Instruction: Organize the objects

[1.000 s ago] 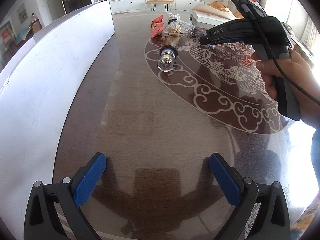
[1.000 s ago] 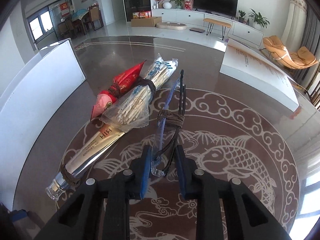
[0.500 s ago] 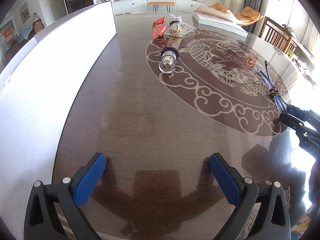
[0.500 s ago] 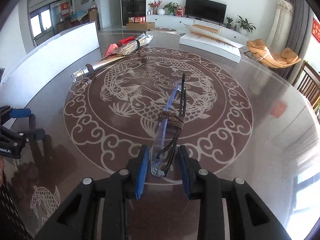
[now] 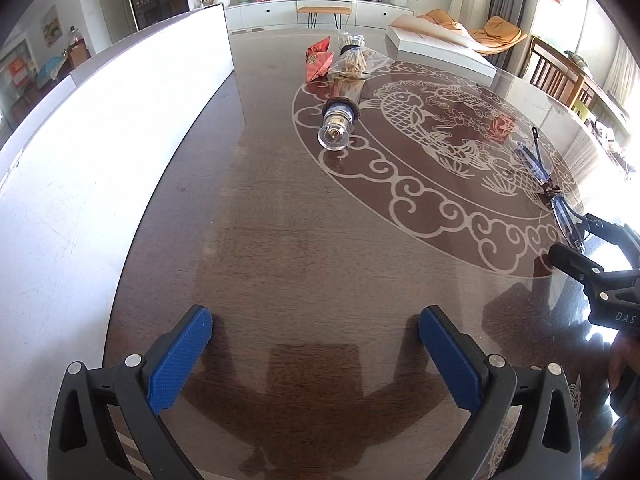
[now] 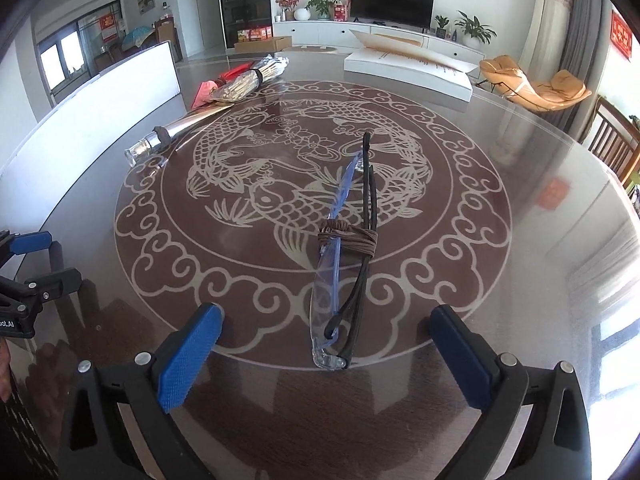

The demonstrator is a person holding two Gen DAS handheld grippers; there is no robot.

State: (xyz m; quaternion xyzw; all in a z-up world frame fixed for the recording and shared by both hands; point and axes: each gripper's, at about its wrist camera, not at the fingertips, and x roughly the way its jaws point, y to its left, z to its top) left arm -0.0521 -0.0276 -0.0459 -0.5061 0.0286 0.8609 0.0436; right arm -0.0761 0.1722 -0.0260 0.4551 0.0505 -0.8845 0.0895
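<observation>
Item: folded glasses [image 6: 344, 264], cord-bound, lying on counter [image 6: 500, 280].
Right claw [image 6: 326, 340] wide, straddling them; left claw [image 5: 316, 352] wide, holding nothing.

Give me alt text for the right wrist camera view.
The right tool is open, with bundled eyeglasses lying on the glass table between its blue pads. A tied bundle of packets lies far left.

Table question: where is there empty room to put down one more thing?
The table is bare between the white board and the ring pattern, just ahead of the left gripper. The fish medallion's middle is also free, between the glass bottle and the tied glasses. It is crowded at the far edge, where the red packets and the bagged sticks pile up.
</observation>
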